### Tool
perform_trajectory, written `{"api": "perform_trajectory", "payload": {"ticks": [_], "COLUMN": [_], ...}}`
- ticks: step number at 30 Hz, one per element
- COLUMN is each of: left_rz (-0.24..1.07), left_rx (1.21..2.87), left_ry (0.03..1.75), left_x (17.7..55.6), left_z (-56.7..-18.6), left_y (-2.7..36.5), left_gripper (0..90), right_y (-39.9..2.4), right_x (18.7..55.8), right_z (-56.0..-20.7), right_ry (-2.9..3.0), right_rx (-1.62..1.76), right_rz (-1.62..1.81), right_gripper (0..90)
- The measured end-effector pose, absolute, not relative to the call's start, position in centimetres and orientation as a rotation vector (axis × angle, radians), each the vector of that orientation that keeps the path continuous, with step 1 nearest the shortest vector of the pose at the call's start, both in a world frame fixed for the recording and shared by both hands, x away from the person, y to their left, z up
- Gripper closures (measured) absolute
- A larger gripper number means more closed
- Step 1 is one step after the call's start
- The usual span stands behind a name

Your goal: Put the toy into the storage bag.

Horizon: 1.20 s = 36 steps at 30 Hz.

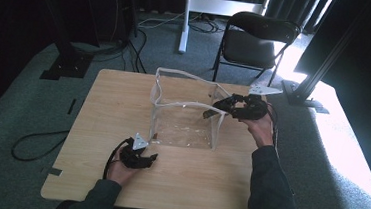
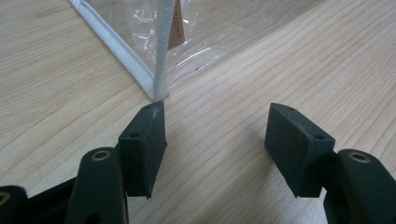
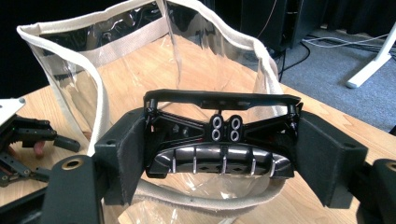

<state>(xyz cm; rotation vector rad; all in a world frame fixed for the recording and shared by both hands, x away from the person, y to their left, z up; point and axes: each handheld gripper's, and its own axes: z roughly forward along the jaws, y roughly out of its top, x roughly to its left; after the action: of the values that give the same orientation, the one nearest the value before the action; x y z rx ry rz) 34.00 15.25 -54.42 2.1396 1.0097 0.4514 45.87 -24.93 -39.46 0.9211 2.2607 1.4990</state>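
Dim room with dark curtains, grey carpet, a folding chair [image 1: 256,40] beyond the wooden table [image 1: 108,108]. At the table's middle, a clear plastic bag [image 1: 185,117] with white fabric trim, standing open-topped, walls sagging and wavy. At the bag's right rim, just over the opening: right gripper [image 1: 220,110], clamped endwise on a black hair claw clip [image 3: 219,140], pads pressing both ends, clip held level above the trim. At the bag's near left bottom corner: left gripper [image 1: 144,156], low to the table, jaws spread wide with nothing between them, one pad [image 2: 144,140] just short of the white corner seam. Clip likely light, rigid, glossy plastic, prone to twist or slip if squeezed off-centre; the endwise hold looks sound. Bag likely thin, soft, slippery film that buckles under a push; best hold probably the stitched trim or corner seam, not the bare plastic.
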Motion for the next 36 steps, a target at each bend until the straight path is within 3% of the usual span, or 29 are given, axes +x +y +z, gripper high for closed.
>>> {"api": "perform_trajectory", "payload": {"ticks": [16, 24, 36], "left_rz": [0.447, 0.449, 0.447], "left_rx": [2.141, 2.144, 2.140], "left_ry": [1.006, 1.002, 1.005], "left_x": [33.9, 33.9, 33.9], "left_z": [-54.4, -54.4, -54.4], "left_y": [15.2, 15.2, 15.1], "left_gripper": [38.0, 37.9, 38.0], "right_y": [-25.8, -27.9, -27.2], "right_x": [45.2, 42.1, 37.8], "right_z": [-39.8, -41.0, -48.7], "right_ry": [2.210, 2.028, 2.132], "right_rx": [0.980, 1.047, 1.101], "right_rz": [1.439, 1.459, 1.256], "right_gripper": [27.0, 27.3, 26.9]}}
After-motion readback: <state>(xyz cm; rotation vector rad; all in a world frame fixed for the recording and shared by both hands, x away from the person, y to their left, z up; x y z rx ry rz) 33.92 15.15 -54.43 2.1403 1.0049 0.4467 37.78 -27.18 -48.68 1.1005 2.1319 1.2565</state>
